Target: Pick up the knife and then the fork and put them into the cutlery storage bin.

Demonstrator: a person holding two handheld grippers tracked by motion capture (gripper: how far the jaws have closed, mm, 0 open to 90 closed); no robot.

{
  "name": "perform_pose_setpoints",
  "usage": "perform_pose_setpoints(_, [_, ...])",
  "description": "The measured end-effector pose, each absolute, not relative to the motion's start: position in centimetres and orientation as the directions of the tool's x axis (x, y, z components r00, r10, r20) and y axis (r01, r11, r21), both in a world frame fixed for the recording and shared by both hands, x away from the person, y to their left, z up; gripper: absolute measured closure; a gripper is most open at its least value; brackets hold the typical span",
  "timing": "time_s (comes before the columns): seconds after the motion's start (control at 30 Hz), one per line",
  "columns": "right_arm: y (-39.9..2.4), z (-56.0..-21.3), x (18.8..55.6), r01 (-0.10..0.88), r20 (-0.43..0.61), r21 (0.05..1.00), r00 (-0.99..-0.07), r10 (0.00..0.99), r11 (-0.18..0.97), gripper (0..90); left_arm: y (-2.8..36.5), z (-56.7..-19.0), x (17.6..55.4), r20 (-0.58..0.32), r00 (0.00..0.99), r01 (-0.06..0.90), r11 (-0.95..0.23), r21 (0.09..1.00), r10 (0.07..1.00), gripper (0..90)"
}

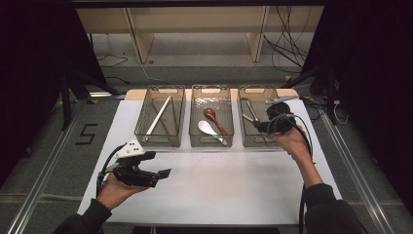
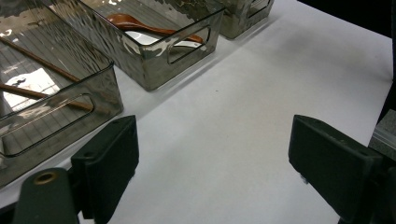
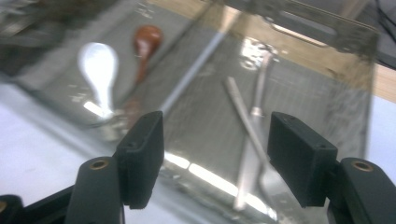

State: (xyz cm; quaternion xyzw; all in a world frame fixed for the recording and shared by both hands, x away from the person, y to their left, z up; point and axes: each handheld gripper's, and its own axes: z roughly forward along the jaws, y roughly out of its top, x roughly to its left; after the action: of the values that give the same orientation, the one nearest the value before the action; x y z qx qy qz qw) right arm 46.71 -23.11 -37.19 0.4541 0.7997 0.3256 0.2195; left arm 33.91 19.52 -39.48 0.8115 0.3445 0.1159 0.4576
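Note:
Three clear bins stand in a row at the far side of the white table (image 1: 234, 185). The left bin (image 1: 159, 141) holds chopsticks (image 1: 158, 117). In the middle bin (image 1: 211, 143) lie a brown spoon (image 1: 212, 116) and a white spoon (image 1: 207, 127). The right bin (image 1: 258, 90) holds metal cutlery (image 3: 254, 126). My right gripper (image 1: 252, 122) hovers over the right bin, open, with nothing between its jaws (image 3: 217, 149). My left gripper (image 1: 158, 164) rests low near the front left, open and empty (image 2: 212, 163), pointing across bare table toward the bins.
Beyond the table stands a wooden shelf frame (image 1: 195, 29) with loose cables (image 1: 287, 44) on the floor. Dark curtains flank both sides. Metal rails (image 1: 44, 170) run along the floor left and right of the table.

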Motion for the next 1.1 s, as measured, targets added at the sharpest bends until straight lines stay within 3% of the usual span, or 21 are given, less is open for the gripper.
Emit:
perform_pose_setpoints(0.2, [-22.0,-37.0,43.4,0.531,-0.008,0.765,-0.558,0.83,0.364,34.0,19.8,-39.6,34.0,-0.155,0.728,0.461,-0.309,0.832,0.668,15.9])
perform_pose_setpoints(0.5, [-21.6,-36.9,39.4,0.502,0.128,0.826,-0.609,0.783,0.255,32.8,19.8,-39.8,34.0,-0.171,0.727,0.464,-0.292,0.836,0.665,15.8])
perform_pose_setpoints(1.1, [-20.9,-38.1,35.9,0.451,0.151,0.859,-0.676,0.721,0.243,23.6,19.8,-40.0,33.9,-0.169,0.743,0.45,-0.296,0.843,0.648,15.7])
